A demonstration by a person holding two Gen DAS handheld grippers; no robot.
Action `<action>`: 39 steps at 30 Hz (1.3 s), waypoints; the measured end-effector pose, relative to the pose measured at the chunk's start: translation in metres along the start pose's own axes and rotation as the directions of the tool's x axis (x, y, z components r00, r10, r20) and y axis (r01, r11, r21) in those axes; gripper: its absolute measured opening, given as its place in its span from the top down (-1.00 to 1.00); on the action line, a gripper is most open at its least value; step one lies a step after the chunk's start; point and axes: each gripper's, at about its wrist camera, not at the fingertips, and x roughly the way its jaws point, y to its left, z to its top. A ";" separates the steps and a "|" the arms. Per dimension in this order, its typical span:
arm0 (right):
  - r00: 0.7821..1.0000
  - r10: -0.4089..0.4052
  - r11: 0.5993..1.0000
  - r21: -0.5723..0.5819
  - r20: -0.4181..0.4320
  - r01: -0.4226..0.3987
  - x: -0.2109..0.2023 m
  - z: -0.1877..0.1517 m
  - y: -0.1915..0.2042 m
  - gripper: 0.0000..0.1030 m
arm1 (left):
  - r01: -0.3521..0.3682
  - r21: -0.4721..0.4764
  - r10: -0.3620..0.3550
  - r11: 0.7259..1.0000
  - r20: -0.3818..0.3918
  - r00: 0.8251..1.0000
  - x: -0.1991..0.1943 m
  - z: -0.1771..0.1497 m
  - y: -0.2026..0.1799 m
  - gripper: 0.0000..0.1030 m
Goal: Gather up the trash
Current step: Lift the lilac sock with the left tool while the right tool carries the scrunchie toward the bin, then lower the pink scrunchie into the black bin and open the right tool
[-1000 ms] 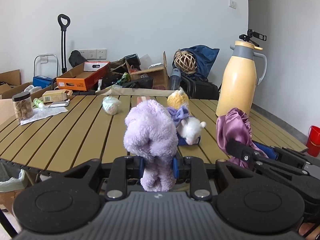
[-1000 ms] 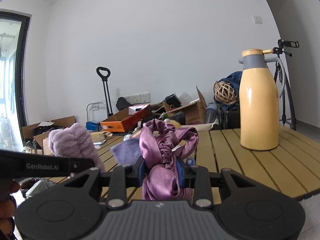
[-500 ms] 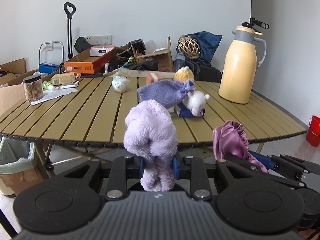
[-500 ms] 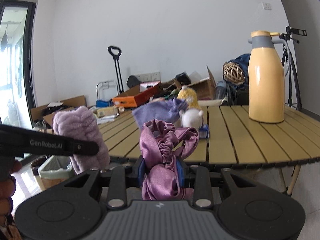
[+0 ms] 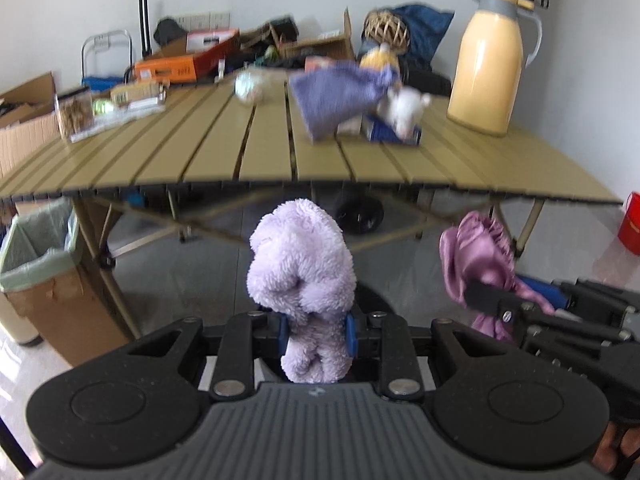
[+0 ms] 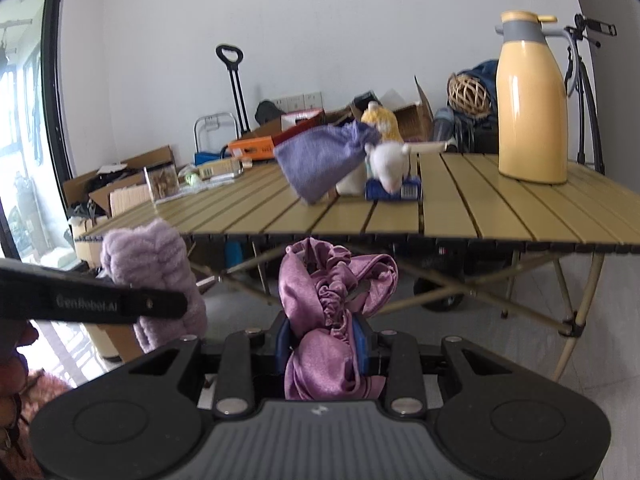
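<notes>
Two grippers, both loaded. Left gripper [image 5: 316,334] has its blue pads pinched on a fluffy lilac cloth [image 5: 302,276]; the cloth bunches up above the pads and a short tail hangs below them. Right gripper [image 6: 322,344] is clamped on a shiny purple satin cloth [image 6: 332,300] with a ruched elastic edge, most of it puffed up above the pads.

Both bundles sit in the air on the near side of the slatted table [image 5: 224,152], below its top, over the floor. From the left wrist view the satin cloth shows to the right, held by the other tool; from the right wrist view the lilac cloth is to the left, partly behind a black finger marked with white lettering.

A cardboard bin with a pale green liner [image 5: 36,256] stands on the floor at the left, beside the table leg, well apart from both bundles.

On the table: a blue-violet knit cloth [image 6: 320,162] mid-table, touching a small white plush toy [image 6: 388,166] that lies on a blue pack. A yellow jug [image 6: 530,104] stands upright far right. A clear jar [image 5: 74,112] with brown contents is at the far left, a crumpled white wad [image 5: 246,88] near the far edge. Boxes and clutter along the back wall; frames slightly blurred.
</notes>
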 end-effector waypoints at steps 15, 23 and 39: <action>0.983 -0.027 0.999 0.015 -0.180 0.031 0.020 -0.032 0.006 0.41 | -0.084 0.005 0.083 0.996 -0.170 0.982 0.035 -0.042 0.010 0.49; 0.953 -0.058 0.997 0.027 -0.296 0.069 0.041 -0.047 0.003 0.41 | -0.131 0.013 0.130 0.991 -0.269 0.954 0.065 -0.055 0.016 0.49; 0.881 -0.117 0.987 0.042 -0.459 0.153 0.077 -0.069 -0.007 0.41 | -0.193 -0.022 0.172 0.981 -0.358 0.918 0.099 -0.065 0.038 0.49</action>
